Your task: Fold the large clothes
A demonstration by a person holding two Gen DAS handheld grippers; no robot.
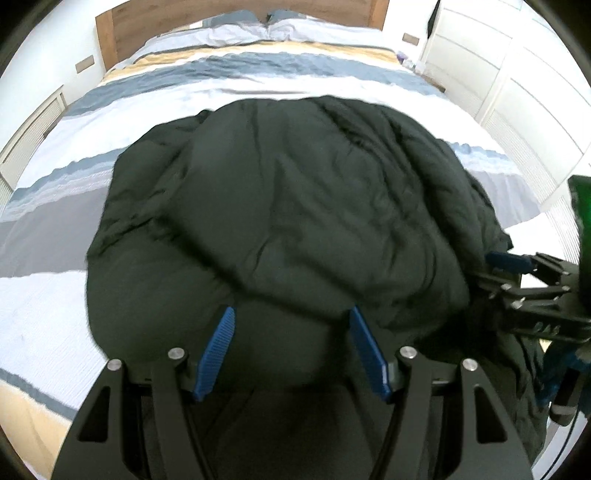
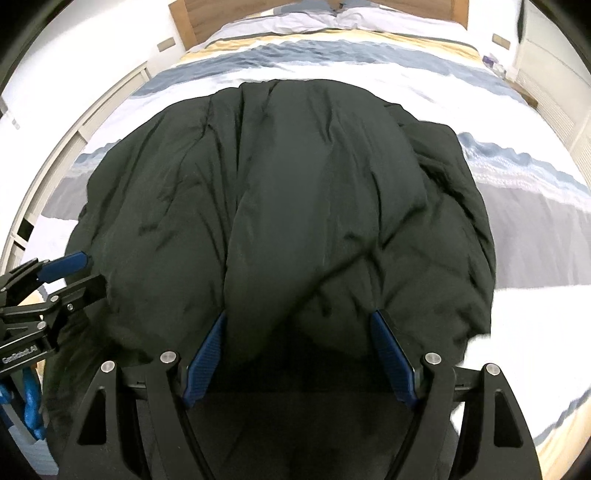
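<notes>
A large dark puffy jacket (image 1: pixel 280 192) lies spread over the striped bed cover, filling the middle of both views (image 2: pixel 280 177). My left gripper (image 1: pixel 291 312) has its blue pads pressed on a thick fold of the jacket's near edge, towards its left side. My right gripper (image 2: pixel 299 314) is likewise shut on a bulky fold of the near edge, further right. Each gripper shows in the other's view: the right gripper (image 1: pixel 513 273) at the jacket's right side, the left gripper (image 2: pixel 74 273) at its left side. The part of the jacket under the gripper bodies is hidden.
The bed (image 1: pixel 258 81) has a white, blue, grey and yellow striped cover, pillows (image 1: pixel 266 26) and a wooden headboard (image 1: pixel 110 33) at the far end. White wardrobe doors (image 1: pixel 517 74) stand on the right, a white slatted unit (image 1: pixel 33 129) on the left. Wooden floor (image 1: pixel 22 417) shows at the near left.
</notes>
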